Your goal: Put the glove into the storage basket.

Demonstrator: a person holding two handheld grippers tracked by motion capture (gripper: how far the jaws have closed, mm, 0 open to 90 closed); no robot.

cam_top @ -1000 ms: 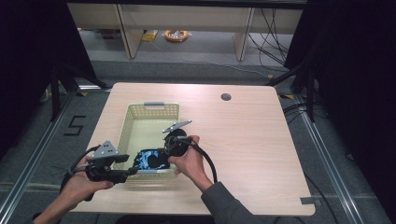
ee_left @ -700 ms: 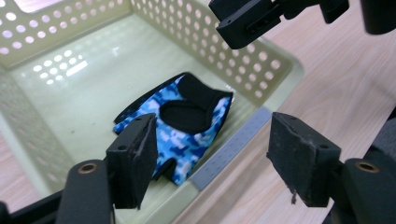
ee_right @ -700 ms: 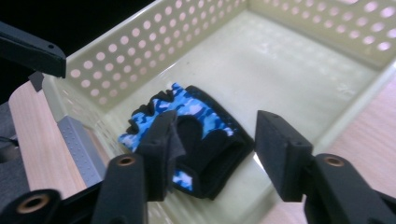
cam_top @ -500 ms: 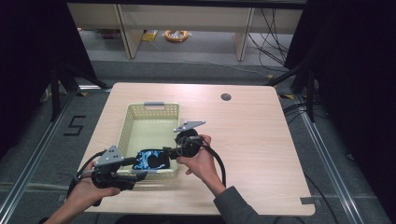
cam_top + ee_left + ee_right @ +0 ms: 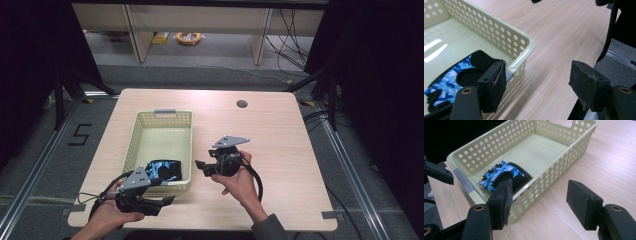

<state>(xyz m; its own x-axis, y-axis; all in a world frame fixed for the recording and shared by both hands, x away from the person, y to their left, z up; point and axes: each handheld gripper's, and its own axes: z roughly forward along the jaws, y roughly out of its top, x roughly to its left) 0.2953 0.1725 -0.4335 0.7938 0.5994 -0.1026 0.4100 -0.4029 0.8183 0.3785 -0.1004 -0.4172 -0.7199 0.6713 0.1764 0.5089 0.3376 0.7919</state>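
Observation:
A pale green perforated basket (image 5: 162, 142) stands on the left half of the table. A blue camouflage and black fabric item (image 5: 163, 170) lies in its near end. My left gripper (image 5: 162, 205) is in front of the basket's near wall, jaws apart with nothing between them. In the left gripper view its jaws (image 5: 541, 86) frame the basket's corner (image 5: 524, 43) and bare table, with the fabric item (image 5: 451, 77) at the left. My right gripper (image 5: 201, 168) is just right of the basket, pointing at it. Its jaws (image 5: 540, 201) are apart and empty, facing the basket (image 5: 564, 157) and the item (image 5: 507, 173). Both grippers' jaws have just been opening.
The wooden table (image 5: 285, 150) has bare surface to the right of the basket and a small round cable hole (image 5: 242, 104) at the back. Black cables trail from both grippers. Beyond the table are floor, shelving legs and dark curtains at both sides.
Both grippers have drawn back from the basket: the right one moved out to its right, the left one to its near side. Their jaws opened, and the fabric item lies loose in the basket.

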